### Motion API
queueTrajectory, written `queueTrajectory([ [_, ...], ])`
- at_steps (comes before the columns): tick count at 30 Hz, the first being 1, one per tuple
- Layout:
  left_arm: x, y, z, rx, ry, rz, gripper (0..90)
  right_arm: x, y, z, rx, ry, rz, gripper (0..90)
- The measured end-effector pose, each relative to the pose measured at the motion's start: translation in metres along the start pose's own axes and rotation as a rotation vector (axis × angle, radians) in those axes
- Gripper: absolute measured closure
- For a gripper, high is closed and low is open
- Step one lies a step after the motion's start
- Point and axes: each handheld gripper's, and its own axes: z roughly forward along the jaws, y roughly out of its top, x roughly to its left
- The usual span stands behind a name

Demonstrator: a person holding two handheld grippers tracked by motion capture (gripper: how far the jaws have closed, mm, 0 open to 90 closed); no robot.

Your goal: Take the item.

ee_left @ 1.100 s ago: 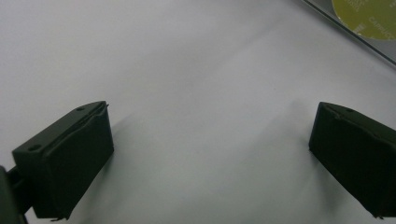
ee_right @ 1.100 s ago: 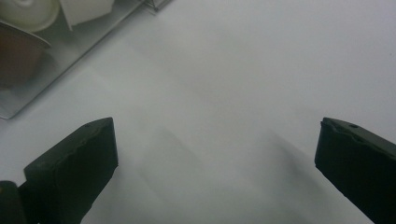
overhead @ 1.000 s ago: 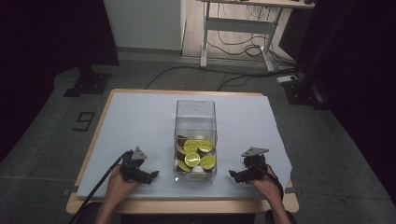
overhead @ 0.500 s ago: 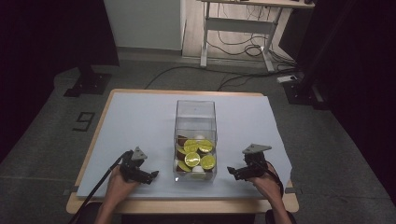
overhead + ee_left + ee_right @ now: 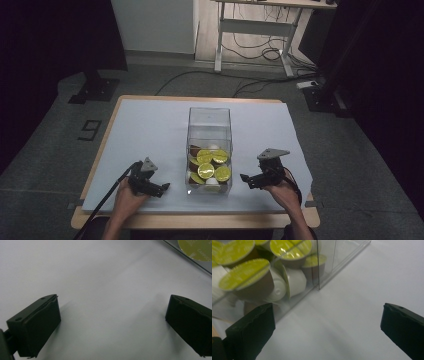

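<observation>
From the high view, your left tool (image 5: 161, 188) sits at the lower left of the frame, low over the white sheet on the desk (image 5: 150, 130), just beside the clear box (image 5: 209, 125). Your right tool (image 5: 246, 179) is at the lower right, on the other side of that box. The box stands in the middle of the frame; the green-lidded capsules (image 5: 206, 170) lie heaped at its near end.

In the left gripper view, your left tool (image 5: 112, 322) has its jaws spread wide with only bare white sheet between them. The box edge and one green lid (image 5: 197, 247) show at the upper right.

In the right gripper view, your right tool (image 5: 327, 327) is also wide apart and holds nothing. The box wall (image 5: 329, 255) and capsules (image 5: 247, 277) fill the upper left, near the left jaw.
</observation>
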Motion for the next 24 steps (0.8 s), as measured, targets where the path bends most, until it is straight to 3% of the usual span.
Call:
queueTrajectory([
  [7, 0.000, 0.000, 0.000, 0.000, 0.001, 0.000, 0.0, 0.005, 0.013, -0.008, -0.018, -0.005, 0.007, 2.6],
  [13, 0.000, 0.000, 0.000, 0.000, 0.001, 0.000, 0.0, 0.011, 0.025, -0.012, -0.024, 0.021, 0.004, 2.7],
  [24, 0.000, 0.000, 0.000, 0.000, 0.002, 0.000, 0.0, 0.031, 0.048, -0.013, -0.029, 0.033, -0.087, 5.5],
])
